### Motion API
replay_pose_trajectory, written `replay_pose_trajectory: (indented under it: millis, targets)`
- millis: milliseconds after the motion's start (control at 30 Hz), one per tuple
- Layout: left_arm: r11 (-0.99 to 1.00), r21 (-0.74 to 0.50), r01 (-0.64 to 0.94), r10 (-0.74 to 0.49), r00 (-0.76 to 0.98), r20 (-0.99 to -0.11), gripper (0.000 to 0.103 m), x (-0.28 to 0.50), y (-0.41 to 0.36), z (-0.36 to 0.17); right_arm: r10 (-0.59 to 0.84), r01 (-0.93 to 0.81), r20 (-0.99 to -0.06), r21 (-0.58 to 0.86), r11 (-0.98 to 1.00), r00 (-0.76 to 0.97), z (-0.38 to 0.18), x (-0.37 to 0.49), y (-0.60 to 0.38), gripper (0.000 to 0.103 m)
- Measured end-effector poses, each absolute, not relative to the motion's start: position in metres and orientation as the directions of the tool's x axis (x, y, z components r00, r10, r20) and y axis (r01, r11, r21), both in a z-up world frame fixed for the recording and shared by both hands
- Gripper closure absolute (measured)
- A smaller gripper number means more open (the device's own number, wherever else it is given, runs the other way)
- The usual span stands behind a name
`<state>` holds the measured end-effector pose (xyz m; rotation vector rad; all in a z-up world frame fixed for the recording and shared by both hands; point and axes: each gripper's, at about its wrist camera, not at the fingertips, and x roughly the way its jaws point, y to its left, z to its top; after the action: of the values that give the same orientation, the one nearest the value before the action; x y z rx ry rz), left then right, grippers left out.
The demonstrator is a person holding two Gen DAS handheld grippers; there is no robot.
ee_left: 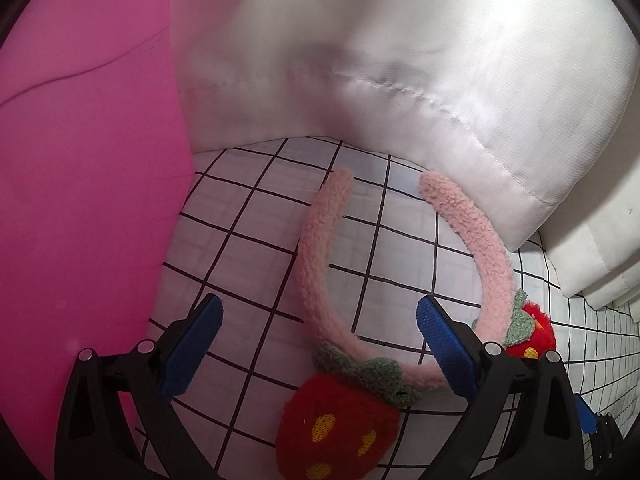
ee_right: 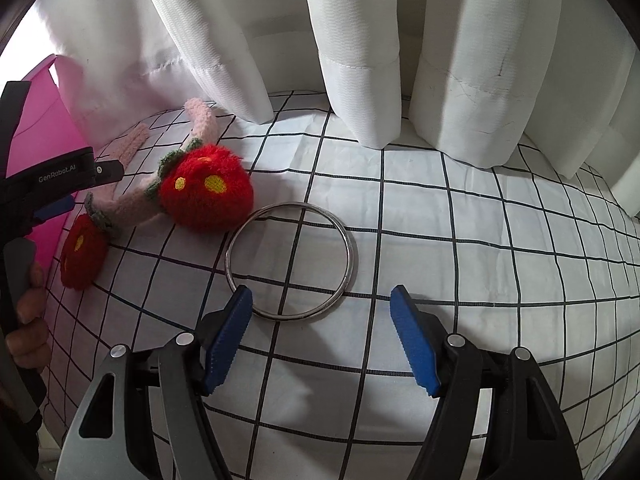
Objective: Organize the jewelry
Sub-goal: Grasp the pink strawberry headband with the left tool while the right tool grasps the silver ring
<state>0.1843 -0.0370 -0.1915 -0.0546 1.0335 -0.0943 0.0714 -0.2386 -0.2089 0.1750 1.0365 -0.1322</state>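
A fluffy pink headband (ee_left: 320, 248) with two red strawberry pompoms (ee_left: 336, 424) lies on the white grid-pattern cloth (ee_left: 248, 240). My left gripper (ee_left: 320, 340) is open just above it, with the band's lower curve between the blue pads. In the right wrist view the headband (ee_right: 136, 200) lies at the left, with one strawberry (ee_right: 206, 194) facing up. A thin silver bangle (ee_right: 290, 261) lies flat on the cloth (ee_right: 480, 264). My right gripper (ee_right: 322, 338) is open and empty just in front of the bangle. The left gripper's body (ee_right: 60, 180) shows at the left edge.
A pink box wall (ee_left: 80, 160) stands at the left, close to the headband; it also shows in the right wrist view (ee_right: 40, 128). White curtain folds (ee_right: 360, 60) hang down to the cloth along the back, and one fold (ee_left: 400, 60) hangs just beyond the headband's tips.
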Motion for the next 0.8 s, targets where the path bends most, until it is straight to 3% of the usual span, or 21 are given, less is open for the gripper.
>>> replay_pose_trajectory:
  millis: [800]
  targets:
    - [0.997, -0.031, 0.071, -0.062, 0.491, -0.869, 0.007, 0.21, -0.054, -0.22, -0.005, 0.124, -0.852, 0.07, 0.99, 0.524, -0.214, 0.091, -0.221, 0.03]
